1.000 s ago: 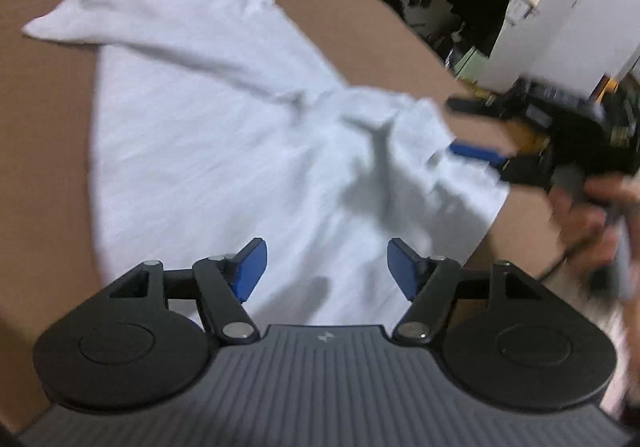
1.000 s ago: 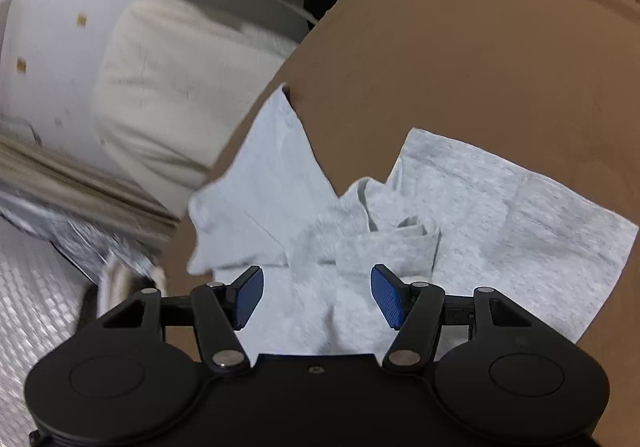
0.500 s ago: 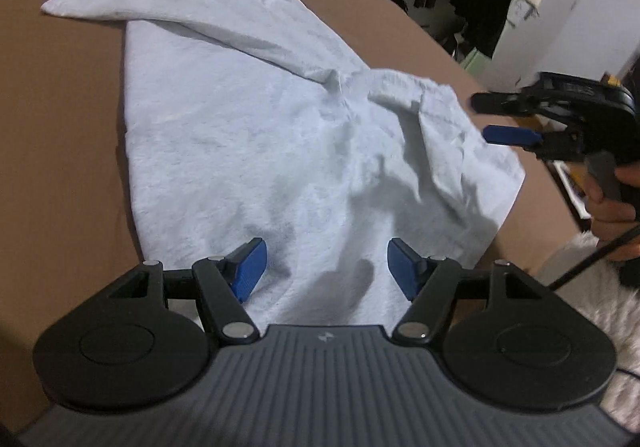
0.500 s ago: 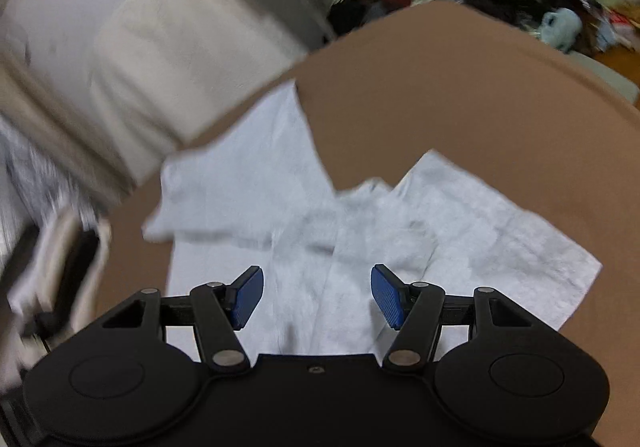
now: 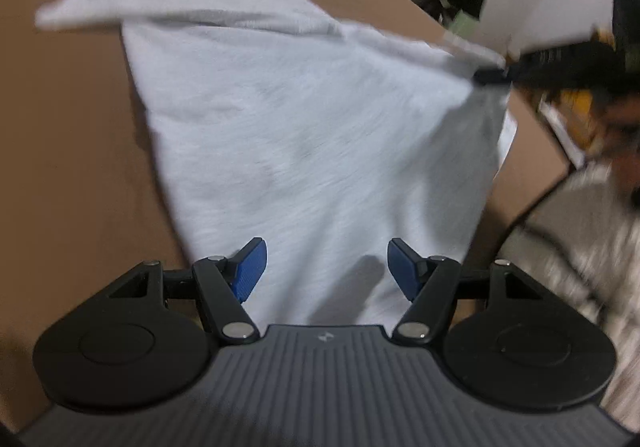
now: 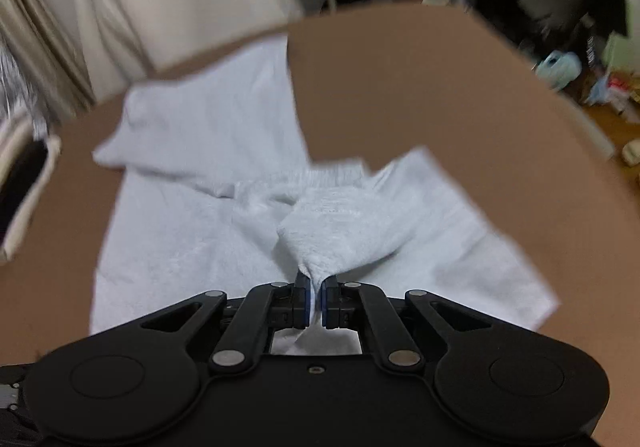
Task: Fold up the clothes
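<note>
While the right tongs (image 6: 316,301), just closed, pinch the shirt's (image 5: 320,135) edge and lift it off the table (image 6: 440,87), the left tongs (image 5: 324,269) hang apart above its near hem, so folding has barely begun.

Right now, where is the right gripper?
The right gripper is shut on a fold of the grey shirt, at the right edge of the left wrist view.

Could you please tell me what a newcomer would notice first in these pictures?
A pale grey shirt sprawls over the brown table. The right hand-held gripper is shut on a bunched fold, lifting it near the shirt's middle. The left hand-held gripper hangs open over the near hem, holding nothing.
</note>
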Demonstrator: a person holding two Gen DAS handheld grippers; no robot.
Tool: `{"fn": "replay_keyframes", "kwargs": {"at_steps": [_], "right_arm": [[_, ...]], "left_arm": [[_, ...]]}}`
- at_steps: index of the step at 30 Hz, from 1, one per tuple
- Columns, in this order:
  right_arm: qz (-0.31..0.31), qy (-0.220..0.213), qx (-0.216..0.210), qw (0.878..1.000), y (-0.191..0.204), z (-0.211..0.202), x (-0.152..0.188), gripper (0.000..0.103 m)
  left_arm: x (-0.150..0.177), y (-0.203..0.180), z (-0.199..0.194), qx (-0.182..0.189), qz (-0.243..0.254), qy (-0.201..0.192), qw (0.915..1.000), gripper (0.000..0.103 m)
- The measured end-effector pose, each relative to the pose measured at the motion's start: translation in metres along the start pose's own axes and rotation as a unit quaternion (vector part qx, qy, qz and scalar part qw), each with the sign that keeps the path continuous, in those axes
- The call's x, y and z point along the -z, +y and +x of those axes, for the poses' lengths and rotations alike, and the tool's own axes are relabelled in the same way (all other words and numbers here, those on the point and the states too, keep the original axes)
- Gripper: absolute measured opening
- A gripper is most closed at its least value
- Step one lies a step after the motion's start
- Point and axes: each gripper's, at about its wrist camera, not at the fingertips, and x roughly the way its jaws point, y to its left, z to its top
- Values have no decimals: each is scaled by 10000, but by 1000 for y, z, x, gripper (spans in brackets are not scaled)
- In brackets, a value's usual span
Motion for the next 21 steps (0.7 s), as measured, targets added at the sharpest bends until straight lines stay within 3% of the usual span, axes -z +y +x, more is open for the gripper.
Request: {"fn": "replay_keyframes", "kwargs": {"at_steps": [2,5,7,8,11,14,16,17,18,21], "right_arm": [[43,11,177,9998,-8,-3,2,5],[384,577,529,9962,-22,30,3,9],[587,774,812,9920,-29,46,1,34],[673,775,962,9900,-31,51,0,54],[1094,785,761,9880,-46,60,1,59],[1481,479,468,9867,-55,50,5,59],[1396,116,333,9896,-53,40,6,58],[1304,-64,278,9911,-51,35,7,45],[1217,-136,211,9922,-48,33,8,16],[1214,-90,-226,9923,-48,31,8,13]], "left_arm": [[5,-8,3,-140,338,23,9993,66],[12,-14,13,37,388,205,9990,67],[17,-18,20,97,379,288,9988,69],[17,-19,21,70,447,285,9986,69],[13,-14,19,107,325,241,9991,70],[7,2,16,212,-163,167,9995,70],[5,15,11,313,-550,113,9979,70],[3,21,9,372,-729,75,9966,70],[1,25,8,395,-852,52,9956,70],[1,36,8,382,-1122,-44,9929,71]]}}
